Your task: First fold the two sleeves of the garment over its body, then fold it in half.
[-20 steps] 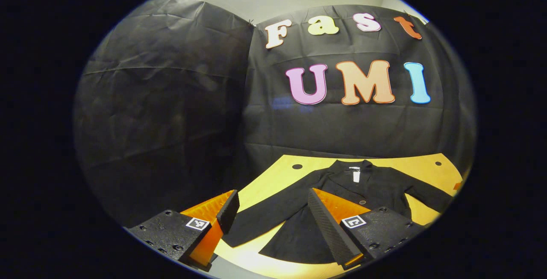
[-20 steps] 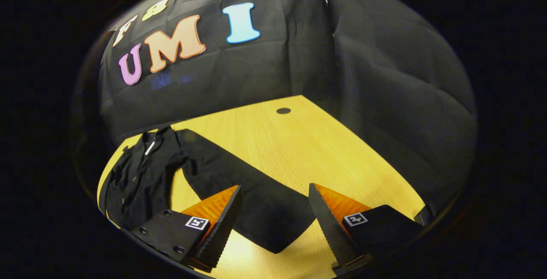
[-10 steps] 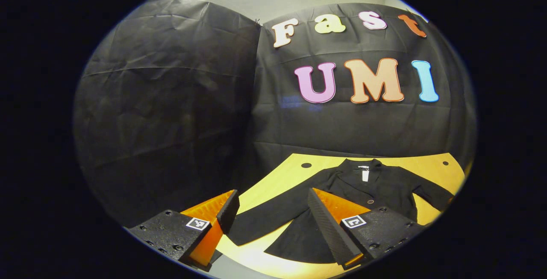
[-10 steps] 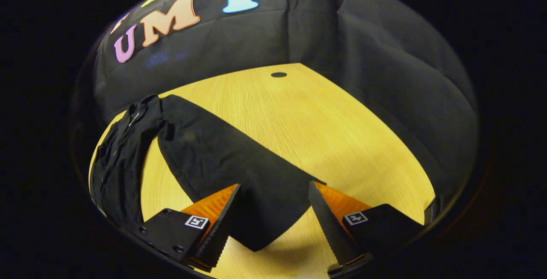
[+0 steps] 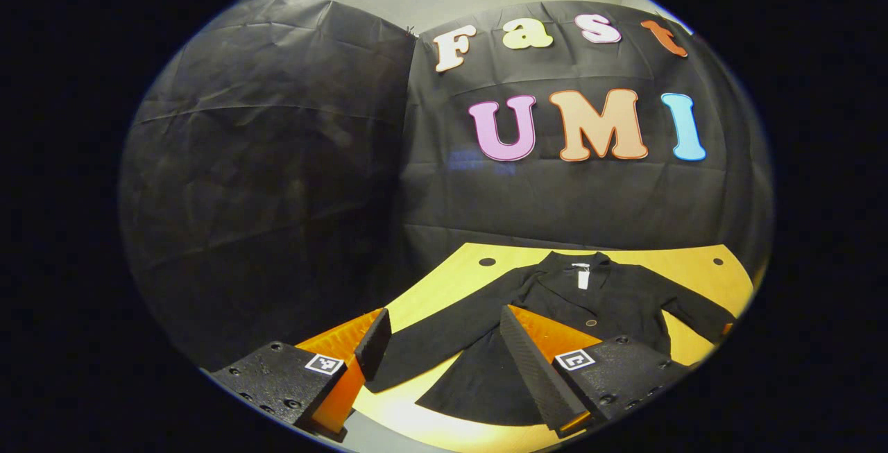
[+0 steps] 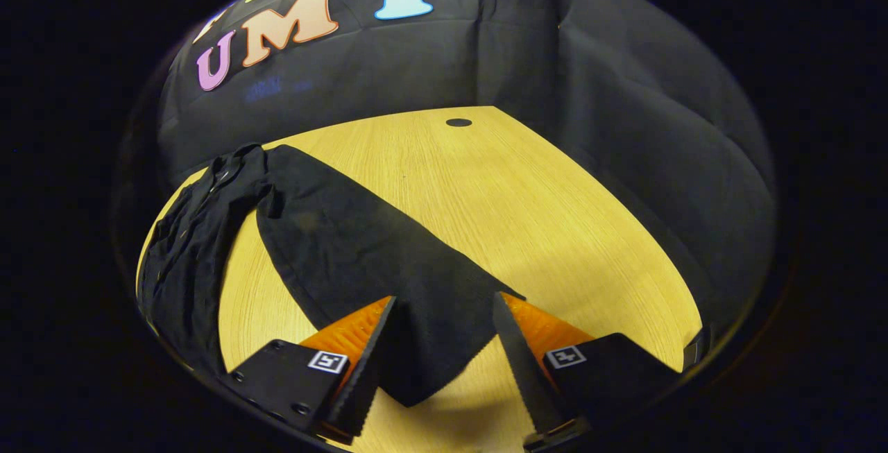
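In the right gripper view the right gripper (image 6: 444,363) has its jaws released, spread wide with nothing pressed between them. Their inner faces are ridged like saw teeth, and each finger carries a small square printed marker on a dark bolted block. The cuff end of the right sleeve (image 6: 374,259) lies flat on the desk between the two fingers, its rounded tip nearest the camera; whether a finger touches the cloth cannot be told. The sleeve is a broad band of soft, matte black cloth running far and left to the shoulder, where the garment (image 6: 191,245) lies bunched in wrinkles at the left edge.

In the left gripper view the left gripper (image 5: 444,356) also has its jaws released, apart and grasping nothing. The left sleeve (image 5: 444,331) stretches across the gap between its fingers, the cuff near the left finger. This view shows the whole black garment spread face up, collar at the far side with a white tag (image 5: 583,277) at the neck, a button on the front, and the other sleeve angled out to the right.

The desk (image 6: 527,217) is light wood with fine straight grain, and small dark round holes (image 6: 458,122) sit near its far corners.
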Demonstrator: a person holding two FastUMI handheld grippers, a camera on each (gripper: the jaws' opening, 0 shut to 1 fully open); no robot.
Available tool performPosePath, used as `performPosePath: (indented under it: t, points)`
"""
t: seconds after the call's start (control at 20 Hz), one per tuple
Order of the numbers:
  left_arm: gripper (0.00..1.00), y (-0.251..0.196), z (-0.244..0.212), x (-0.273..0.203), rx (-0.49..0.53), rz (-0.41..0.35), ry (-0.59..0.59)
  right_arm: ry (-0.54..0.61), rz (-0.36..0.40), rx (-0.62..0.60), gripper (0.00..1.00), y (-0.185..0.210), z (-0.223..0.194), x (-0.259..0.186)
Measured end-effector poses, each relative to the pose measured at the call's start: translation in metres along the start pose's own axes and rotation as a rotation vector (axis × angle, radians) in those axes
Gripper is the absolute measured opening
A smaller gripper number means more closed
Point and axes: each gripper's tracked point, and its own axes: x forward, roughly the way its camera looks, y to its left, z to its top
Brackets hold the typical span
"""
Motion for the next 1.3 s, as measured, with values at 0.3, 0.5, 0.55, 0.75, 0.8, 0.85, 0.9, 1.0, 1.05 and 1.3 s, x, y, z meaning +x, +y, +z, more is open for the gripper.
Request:
performPosePath:
  t: [0.3,0.5,0.55,0.75,0.8,0.85,0.9,1.0,1.05,1.3]
  points:
    - [0.94,-0.011,-0.007,-0.010,-0.004,-0.013,0.011,-0.024,0.037,-0.034,0.46,0.011,0.001,0.002]
    - [0.95,-0.022,-0.011,-0.015,0.000,-0.029,0.014,-0.036,0.039,-0.024,0.17,0.020,-0.001,0.002]
    - [0.95,-0.025,-0.012,-0.017,0.000,-0.034,0.015,-0.023,0.036,-0.011,0.15,0.019,-0.002,0.001]
    - [0.97,-0.037,-0.016,-0.019,-0.013,-0.060,0.016,0.001,0.046,0.026,0.04,0.023,-0.001,0.001]
    - [0.94,-0.037,-0.016,-0.020,-0.014,-0.067,0.015,0.006,0.047,0.031,0.06,0.023,-0.001,0.000]
    - [0.94,-0.038,-0.014,-0.020,-0.011,-0.070,0.013,0.012,0.044,0.045,0.07,0.025,0.000,-0.003]
    - [0.94,-0.038,-0.013,-0.020,-0.007,-0.075,0.009,0.021,0.041,0.052,0.03,0.025,-0.001,-0.001]
    - [0.94,-0.035,-0.012,-0.018,0.004,-0.087,0.004,0.028,0.033,0.068,0.03,0.025,-0.001,-0.001]
    - [0.94,-0.033,-0.011,-0.016,0.009,-0.093,0.003,0.031,0.027,0.075,0.03,0.025,-0.001,-0.001]
    - [0.94,-0.026,-0.012,-0.003,0.021,-0.159,0.012,0.008,-0.010,0.133,0.03,0.033,0.017,-0.017]
